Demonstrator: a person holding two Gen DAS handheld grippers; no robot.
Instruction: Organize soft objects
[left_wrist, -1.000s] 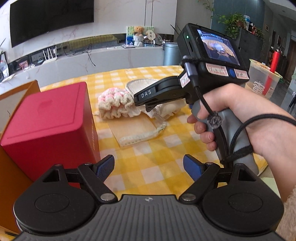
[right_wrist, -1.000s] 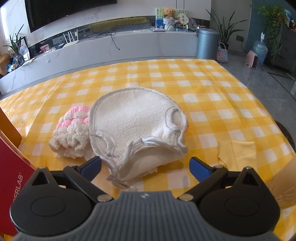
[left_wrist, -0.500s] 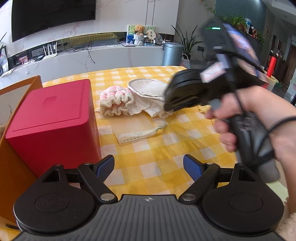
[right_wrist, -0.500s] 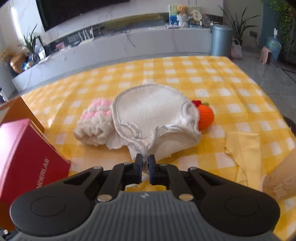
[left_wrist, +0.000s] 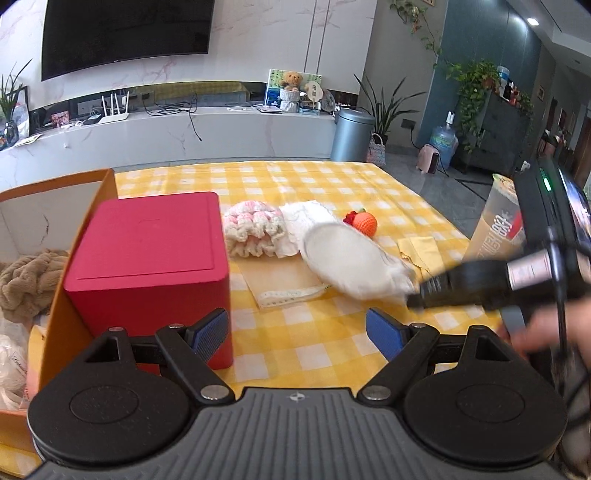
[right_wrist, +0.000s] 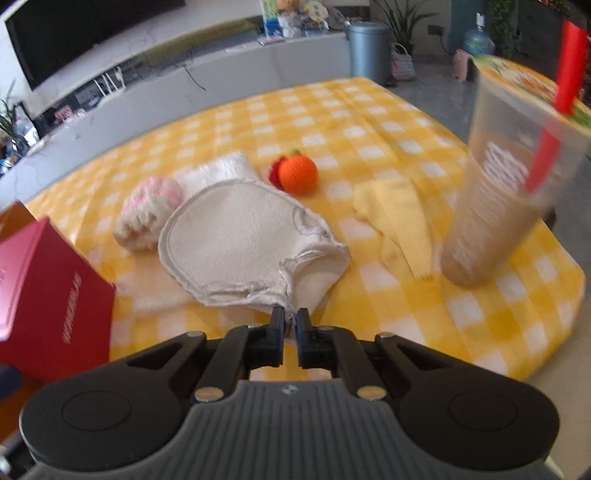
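My right gripper (right_wrist: 290, 320) is shut on the near edge of a cream terry mitt (right_wrist: 236, 236), which hangs lifted off the yellow checked tablecloth (right_wrist: 369, 122). In the left wrist view the same mitt (left_wrist: 347, 258) dangles from the blurred right gripper (left_wrist: 413, 301) at the right. A pink-and-cream crocheted piece (left_wrist: 253, 230), a white cloth (left_wrist: 306, 218), an orange knitted fruit (left_wrist: 364, 223) and a yellow cloth (left_wrist: 421, 247) lie on the table. My left gripper (left_wrist: 297, 330) stands open over the near cloth, holding nothing.
A red box (left_wrist: 147, 266) stands at the left beside an orange carton (left_wrist: 59, 295) holding a brown fleece (left_wrist: 26, 284). A tall drink cup (right_wrist: 506, 192) with a red straw stands at the right. A beige lace-edged cloth (left_wrist: 280, 280) lies mid-table.
My right gripper went from open to shut on the mitt's edge, then pulled it up and to the right. The orange fruit and white cloth came into view. My left gripper rose slightly.
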